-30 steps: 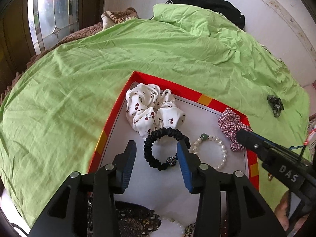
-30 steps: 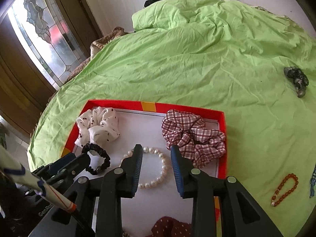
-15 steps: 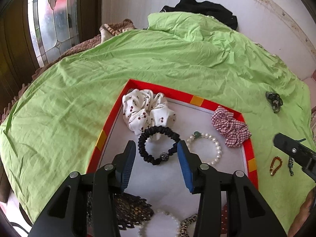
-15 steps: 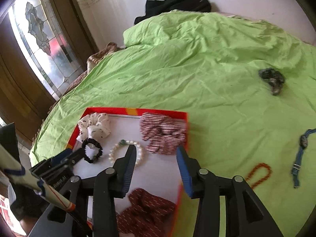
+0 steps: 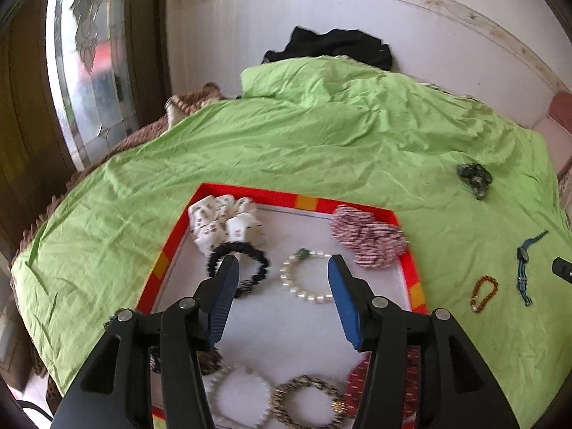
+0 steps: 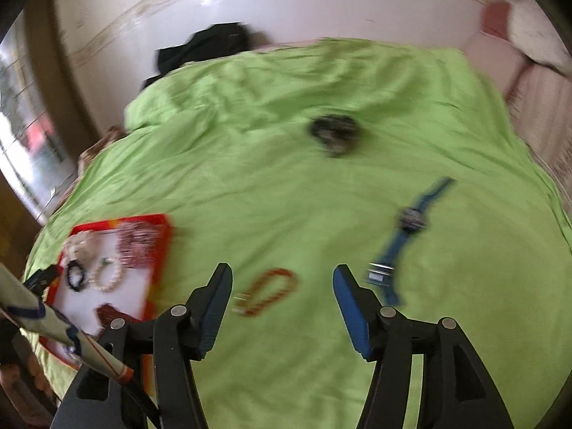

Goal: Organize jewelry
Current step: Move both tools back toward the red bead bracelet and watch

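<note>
A red-rimmed tray point(image 5: 414, 291) lies on the green sheet and holds a white cherry scrunchie point(image 5: 223, 223), a black hair tie point(image 5: 250, 262), a pearl bracelet point(image 5: 305, 280) and a plaid scrunchie point(image 5: 368, 237). My left gripper point(image 5: 280, 273) hovers over the tray, its jaws opening with nothing between them. Off the tray lie an orange bead bracelet point(image 6: 268, 291), a blue watch point(image 6: 407, 228) and a dark clip point(image 6: 334, 132). My right gripper point(image 6: 282, 279) hangs above the orange bracelet, jaws opening and empty. The right wrist view is blurred.
More beaded bracelets point(image 5: 307, 400) and a red cloth piece sit at the tray's near end. Black clothing point(image 5: 332, 48) lies by the white wall. A stained-glass door point(image 5: 89, 71) stands at the left. A pink cushion point(image 6: 500, 25) is at the far right.
My right gripper swung from over the tray to the right, over the orange bracelet and watch, and its jaws widened. My left gripper drew back and up a little, jaws widening.
</note>
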`<state>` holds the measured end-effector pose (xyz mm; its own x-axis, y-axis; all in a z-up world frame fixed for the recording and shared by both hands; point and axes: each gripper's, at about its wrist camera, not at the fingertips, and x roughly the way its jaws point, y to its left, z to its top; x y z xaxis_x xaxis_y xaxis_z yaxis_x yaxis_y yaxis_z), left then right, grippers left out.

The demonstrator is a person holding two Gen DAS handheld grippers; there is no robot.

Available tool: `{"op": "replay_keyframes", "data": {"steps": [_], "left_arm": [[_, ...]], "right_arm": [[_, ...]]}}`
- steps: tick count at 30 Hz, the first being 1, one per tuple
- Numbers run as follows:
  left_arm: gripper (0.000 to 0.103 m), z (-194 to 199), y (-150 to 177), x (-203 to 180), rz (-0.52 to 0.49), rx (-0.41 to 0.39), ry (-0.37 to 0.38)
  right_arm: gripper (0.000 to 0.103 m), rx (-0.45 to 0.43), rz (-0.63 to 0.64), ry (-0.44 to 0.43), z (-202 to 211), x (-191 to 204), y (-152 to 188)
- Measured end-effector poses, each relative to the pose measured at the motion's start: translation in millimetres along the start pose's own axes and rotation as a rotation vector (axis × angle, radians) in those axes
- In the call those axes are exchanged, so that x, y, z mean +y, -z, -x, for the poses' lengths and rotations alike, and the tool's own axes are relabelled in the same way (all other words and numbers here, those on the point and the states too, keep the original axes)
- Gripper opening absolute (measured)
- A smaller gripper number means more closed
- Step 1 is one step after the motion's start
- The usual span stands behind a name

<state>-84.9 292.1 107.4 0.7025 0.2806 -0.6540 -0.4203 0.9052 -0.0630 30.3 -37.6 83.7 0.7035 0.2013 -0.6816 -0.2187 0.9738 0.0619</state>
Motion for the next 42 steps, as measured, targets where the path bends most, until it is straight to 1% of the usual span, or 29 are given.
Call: {"op": "replay_keyframes", "data": {"steps": [3, 5, 7, 12, 15, 20, 25, 29, 32, 37, 40, 42], "left_arm": [[0.054, 10.2, 3.0, -20.6, -0.047, -0.036, -0.009], [0.059, 15.5, 5.5, -34.1, -0.078, -0.057, -0.010], [0.060, 19.6, 10.0, -48.0, -0.115, -0.070, -0.013], [0.060, 22.4, 21.5, -83.9, -0.210, -0.062, -0.011], [0.060, 21.8, 22.5, -97.4, -0.224, -0.046, 0.011], [0.061, 17.5, 23.2, -112.2, -0.231, -0.001, 0.046], [0.060, 12.1, 24.8, -126.9, -0.253, 0.014, 0.039], [0.061, 6.4, 25.6, -136.8, -0.262, 0.026, 0.043], [0.061, 4.0, 25.4, -142.3, -0.258, 0.040, 0.053], [0.060, 10.6, 19.1, -152.7, -0.225, 0.056, 0.122], [0.060, 13.5, 15.7, -168.1, -0.218, 0.068, 0.172], [0.060, 10.5, 15.8, -184.9, -0.235, 0.085, 0.198]], "right_arm": [[0.063, -0.006, -0.039, 0.027, 5.7, -34.8, 3.9], [0.063, -0.010, -0.065, 0.037, 9.2, -56.9, 6.7], [0.063, -0.016, -0.097, 0.047, 11.2, -81.7, 10.0], [0.063, -0.013, -0.173, 0.061, 3.8, -122.8, 17.5], [0.063, -0.013, -0.201, 0.064, -4.0, -141.3, 19.9], [0.063, -0.023, -0.229, 0.063, -17.6, -158.8, 15.4], [0.063, -0.038, -0.255, 0.052, -31.2, -168.5, 4.4], [0.063, -0.048, -0.239, 0.053, -38.3, -168.5, -4.5], [0.063, -0.040, -0.222, 0.050, -47.4, -170.7, -9.7], [0.062, -0.017, -0.236, 0.034, -60.4, -184.8, -15.8], [0.058, -0.009, -0.247, 0.014, -65.4, -192.8, -18.2], [0.056, 0.008, -0.252, -0.011, -72.0, -196.5, -18.5]]}}
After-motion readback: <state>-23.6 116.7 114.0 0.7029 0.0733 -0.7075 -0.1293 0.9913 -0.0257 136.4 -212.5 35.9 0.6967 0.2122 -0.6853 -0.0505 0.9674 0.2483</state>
